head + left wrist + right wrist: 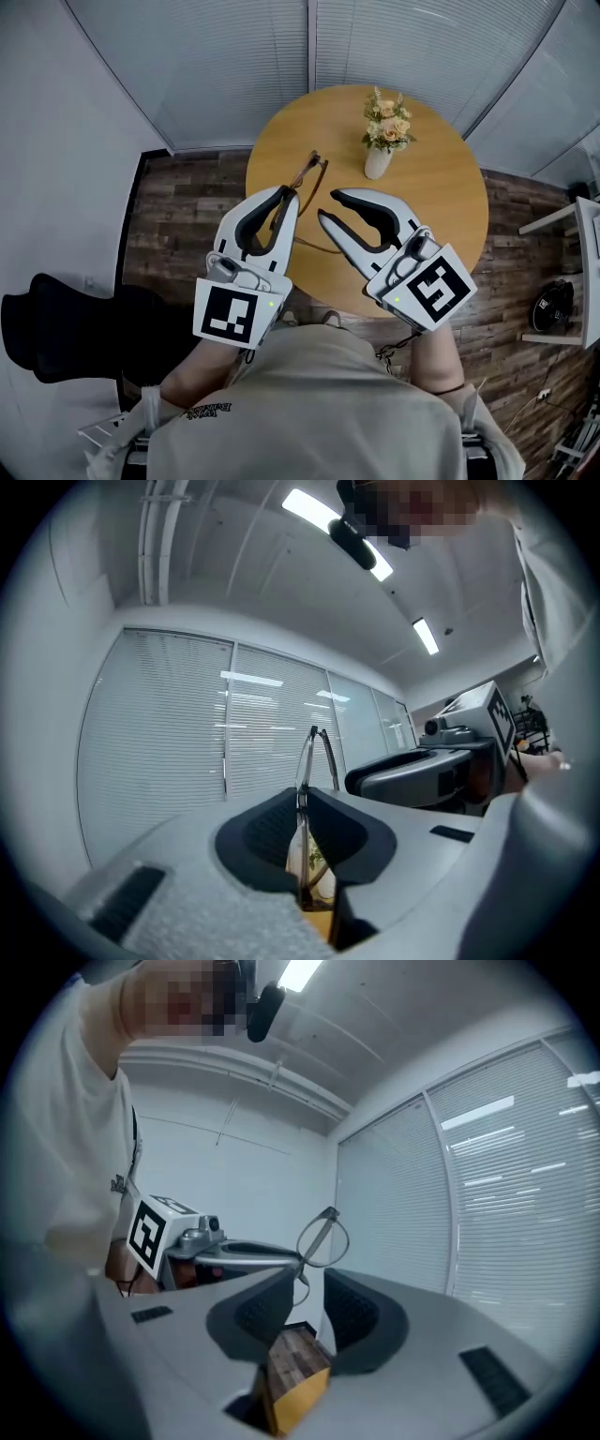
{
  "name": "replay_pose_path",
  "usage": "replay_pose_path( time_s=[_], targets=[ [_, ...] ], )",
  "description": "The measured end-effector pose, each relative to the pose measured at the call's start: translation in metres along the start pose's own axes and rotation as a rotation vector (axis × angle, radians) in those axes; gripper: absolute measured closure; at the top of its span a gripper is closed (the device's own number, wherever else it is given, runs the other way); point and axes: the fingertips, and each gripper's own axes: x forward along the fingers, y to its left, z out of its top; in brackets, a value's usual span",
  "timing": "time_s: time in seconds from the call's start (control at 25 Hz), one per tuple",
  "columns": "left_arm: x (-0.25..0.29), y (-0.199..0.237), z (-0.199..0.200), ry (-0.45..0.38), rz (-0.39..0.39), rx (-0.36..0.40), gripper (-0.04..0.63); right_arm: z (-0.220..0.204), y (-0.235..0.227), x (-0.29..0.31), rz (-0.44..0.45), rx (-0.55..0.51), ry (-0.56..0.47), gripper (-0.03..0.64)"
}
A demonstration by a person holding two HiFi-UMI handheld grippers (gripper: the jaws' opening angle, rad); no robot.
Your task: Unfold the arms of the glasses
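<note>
Thin-rimmed glasses (307, 174) are held in the air over the round wooden table (450, 216). My left gripper (290, 195) is shut on them. In the left gripper view the glasses (313, 754) stand edge-on, pinched between the dark pads (260, 829). My right gripper (329, 206) is just to the right of them, open, with nothing pressed between its jaws. In the right gripper view the lenses (322, 1237) rise just beyond the open jaw tips. A thin arm of the frame hangs beside the left pad (261, 1314). The left gripper (230, 1252) reaches in from the left.
A white vase of pale flowers (382, 139) stands on the far side of the table. A black chair (56, 328) is at the left over the wood-plank floor (178, 216). Windows with blinds close off the far side. White shelving (581, 253) stands at the right edge.
</note>
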Motion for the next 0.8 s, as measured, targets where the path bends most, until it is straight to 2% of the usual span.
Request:
replay_pose_path(
  time_s=[0.16,0.4,0.52,0.68,0.8],
  targets=[
    [0.001,-0.011,-0.005,0.019,-0.018,0.013,0.547,0.000,0.001,0.003,0.015,0.073,-0.017,0.535],
    [0.005,-0.012,-0.013,0.041,-0.022,0.028,0.548,-0.014,-0.003,0.007,0.029,0.112,-0.001,0.549],
    [0.006,-0.014,-0.014,0.044,-0.021,0.035,0.548,-0.015,-0.005,0.004,0.015,0.080,0.020,0.551],
    [0.006,-0.013,-0.013,0.041,-0.009,0.050,0.548,-0.012,-0.008,-0.004,-0.043,0.004,0.042,0.550],
    [0.007,-0.009,-0.015,0.045,0.001,0.058,0.548,-0.012,-0.016,-0.012,-0.097,-0.014,0.055,0.549]
  ],
)
